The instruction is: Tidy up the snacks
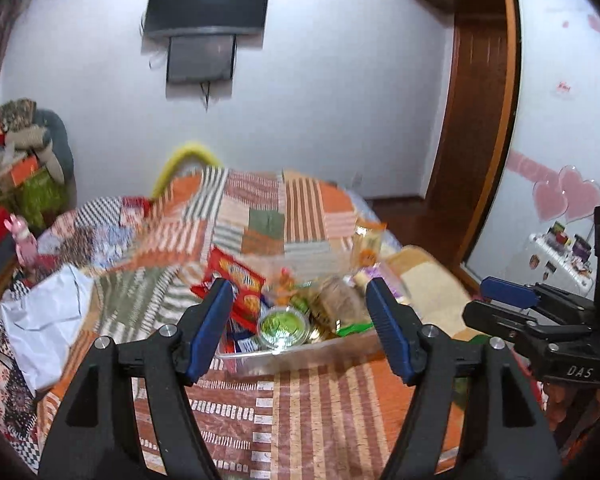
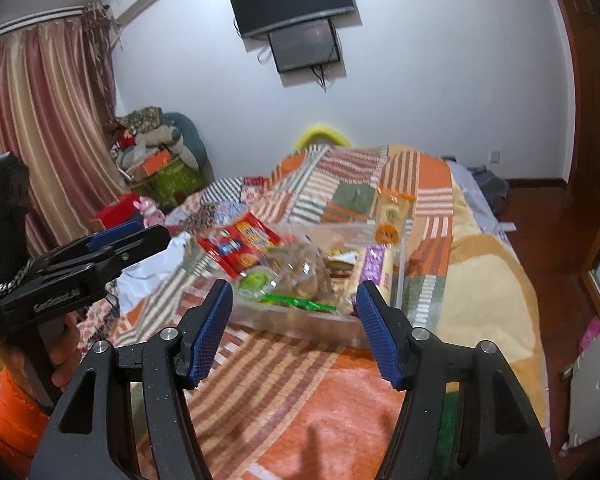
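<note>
Both the left hand-held gripper (image 1: 300, 308) and right hand-held gripper (image 2: 294, 308) gape empty above the bed's quilt (image 1: 300, 408). Mid-frame, the clear tray (image 1: 300, 354) holds light, crinkly, slippery snack packets (image 1: 236, 280); pinch flat edges.

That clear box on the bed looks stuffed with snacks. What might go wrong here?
1. The snacks are heaped above the rim of the clear box; the red cracker pack leans over its edge and may slide off.
2. The box sits on a soft quilt, so a push might tip it.
3. Both hand-held grippers are open and empty, close together; they may bump.
</note>
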`<state>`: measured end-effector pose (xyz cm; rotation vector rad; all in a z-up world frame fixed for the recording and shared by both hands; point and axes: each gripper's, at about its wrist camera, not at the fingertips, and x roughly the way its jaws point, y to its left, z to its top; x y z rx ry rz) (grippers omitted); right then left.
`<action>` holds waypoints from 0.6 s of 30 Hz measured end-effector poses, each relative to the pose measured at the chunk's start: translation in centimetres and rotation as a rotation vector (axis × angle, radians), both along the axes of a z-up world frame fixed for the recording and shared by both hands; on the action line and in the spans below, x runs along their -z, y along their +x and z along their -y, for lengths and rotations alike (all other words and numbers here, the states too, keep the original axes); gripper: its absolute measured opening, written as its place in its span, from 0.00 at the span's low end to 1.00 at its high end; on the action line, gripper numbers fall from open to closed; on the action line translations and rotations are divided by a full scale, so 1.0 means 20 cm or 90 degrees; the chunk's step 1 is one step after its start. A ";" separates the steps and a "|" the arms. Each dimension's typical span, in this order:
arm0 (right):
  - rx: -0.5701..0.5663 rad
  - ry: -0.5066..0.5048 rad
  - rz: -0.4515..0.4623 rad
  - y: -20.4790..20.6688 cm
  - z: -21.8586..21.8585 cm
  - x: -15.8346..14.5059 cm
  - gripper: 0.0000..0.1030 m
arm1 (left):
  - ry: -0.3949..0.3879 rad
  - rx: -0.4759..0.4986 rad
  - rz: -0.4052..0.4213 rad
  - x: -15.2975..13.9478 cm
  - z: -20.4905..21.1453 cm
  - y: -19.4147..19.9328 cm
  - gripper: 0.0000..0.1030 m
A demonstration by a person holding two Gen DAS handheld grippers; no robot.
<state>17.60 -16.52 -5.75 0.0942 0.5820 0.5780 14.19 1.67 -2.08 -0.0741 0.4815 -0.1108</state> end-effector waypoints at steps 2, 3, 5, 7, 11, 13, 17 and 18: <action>0.008 0.001 0.027 -0.06 0.00 -0.05 0.69 | -0.002 -0.002 0.023 -0.05 0.00 -0.07 0.69; 0.012 -0.001 0.040 -0.09 -0.01 -0.08 0.71 | -0.002 -0.004 0.040 -0.07 0.01 -0.12 0.73; 0.021 -0.008 0.065 -0.15 -0.01 -0.12 0.74 | -0.003 -0.008 0.061 -0.11 0.02 -0.18 0.77; 0.032 -0.011 0.086 -0.20 -0.02 -0.16 0.80 | 0.003 -0.014 0.082 -0.14 0.03 -0.24 0.78; 0.050 -0.009 0.120 -0.28 -0.01 -0.21 0.88 | -0.007 -0.015 0.099 -0.16 0.03 -0.31 0.86; 0.059 -0.006 0.133 -0.31 0.00 -0.23 0.94 | -0.011 -0.017 0.105 -0.17 0.04 -0.34 0.88; 0.081 -0.005 0.154 -0.33 0.02 -0.25 1.00 | -0.010 -0.030 0.120 -0.18 0.04 -0.38 0.96; 0.085 -0.006 0.155 -0.33 0.02 -0.25 1.00 | -0.008 -0.031 0.121 -0.18 0.04 -0.39 0.96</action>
